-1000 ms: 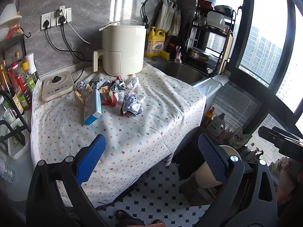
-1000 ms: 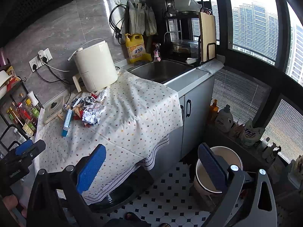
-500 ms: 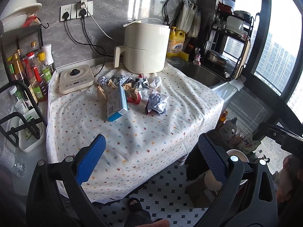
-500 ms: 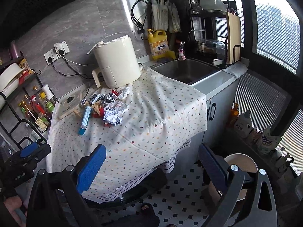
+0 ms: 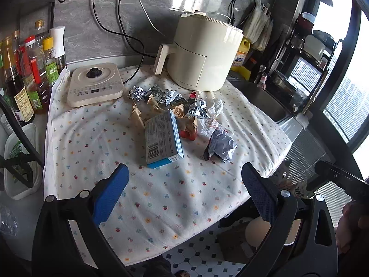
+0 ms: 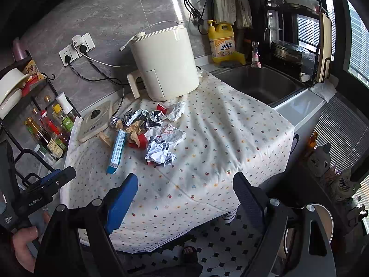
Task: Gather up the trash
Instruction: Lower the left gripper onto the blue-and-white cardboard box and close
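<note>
A kitchen counter draped in a white flower-print cloth is filling the left wrist view, where the left gripper, fingers spread and empty, is hovering short of a blue cardboard box and a heap of crumpled foil and paper wrappers. In the right wrist view, the right gripper, jaws wide but just narrowing on nothing, is facing a crumpled white paper ball. Nothing appears collected yet; a cream bucket is waiting on the floor.

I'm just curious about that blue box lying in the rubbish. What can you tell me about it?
The blue box is a flat carton, apparently cardboard, lying on the flowered cloth at the near edge of the trash pile. Its grey top face carries small print and a barcode. It looks closed and undented. Brown paper scraps touch its far end; neither gripper touches it.
</note>
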`<control>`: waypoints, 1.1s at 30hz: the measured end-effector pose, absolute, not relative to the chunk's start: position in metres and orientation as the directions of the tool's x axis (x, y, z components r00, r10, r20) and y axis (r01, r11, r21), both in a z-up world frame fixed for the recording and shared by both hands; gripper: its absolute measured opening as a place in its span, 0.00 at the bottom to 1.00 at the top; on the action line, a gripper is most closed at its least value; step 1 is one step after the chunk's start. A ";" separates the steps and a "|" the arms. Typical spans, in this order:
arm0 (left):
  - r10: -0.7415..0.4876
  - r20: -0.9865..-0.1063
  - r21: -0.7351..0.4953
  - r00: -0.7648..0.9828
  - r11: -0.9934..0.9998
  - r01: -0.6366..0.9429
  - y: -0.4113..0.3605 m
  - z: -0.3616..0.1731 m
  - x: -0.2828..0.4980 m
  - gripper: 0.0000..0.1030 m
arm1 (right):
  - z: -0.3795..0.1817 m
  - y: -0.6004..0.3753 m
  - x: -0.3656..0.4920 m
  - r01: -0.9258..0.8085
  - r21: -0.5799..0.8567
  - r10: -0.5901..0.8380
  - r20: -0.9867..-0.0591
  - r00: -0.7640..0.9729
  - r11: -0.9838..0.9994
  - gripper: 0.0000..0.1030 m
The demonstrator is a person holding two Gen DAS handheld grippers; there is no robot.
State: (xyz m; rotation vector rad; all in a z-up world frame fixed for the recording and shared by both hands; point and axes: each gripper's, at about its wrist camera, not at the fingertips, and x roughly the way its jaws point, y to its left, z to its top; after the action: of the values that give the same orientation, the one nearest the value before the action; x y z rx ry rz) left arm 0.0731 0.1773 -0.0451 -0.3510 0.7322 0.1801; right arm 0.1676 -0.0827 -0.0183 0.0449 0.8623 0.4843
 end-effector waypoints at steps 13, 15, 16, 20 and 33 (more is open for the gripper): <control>-0.053 -0.781 -0.260 0.622 0.934 -0.247 0.219 -0.104 0.161 0.79 | -0.046 -0.016 0.220 -0.391 0.228 0.410 -0.771 0.487 0.892 0.67; -0.055 -0.797 -0.248 0.602 0.938 -0.242 0.221 -0.113 0.171 0.79 | -0.052 -0.008 0.225 -0.383 0.231 0.407 -0.779 0.478 0.894 0.67; -0.056 -0.806 -0.242 0.589 0.940 -0.242 0.222 -0.117 0.176 0.79 | -0.055 -0.004 0.228 -0.379 0.234 0.404 -0.785 0.470 0.896 0.67; -0.068 -0.833 -0.232 0.549 0.944 -0.235 0.225 -0.133 0.191 0.78 | -0.065 0.009 0.233 -0.374 0.233 0.395 -0.801 0.449 0.898 0.66; -0.015 -0.807 -0.231 0.591 0.928 -0.293 0.240 -0.113 0.170 0.66 | -0.106 0.053 0.265 -0.460 0.241 0.415 -0.849 0.327 0.855 0.65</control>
State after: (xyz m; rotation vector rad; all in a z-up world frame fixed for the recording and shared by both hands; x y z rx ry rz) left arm 0.1702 0.2395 -0.1130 -0.3602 0.9298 0.1660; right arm 0.2653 0.0529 -0.1058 -0.0469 1.0975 0.5733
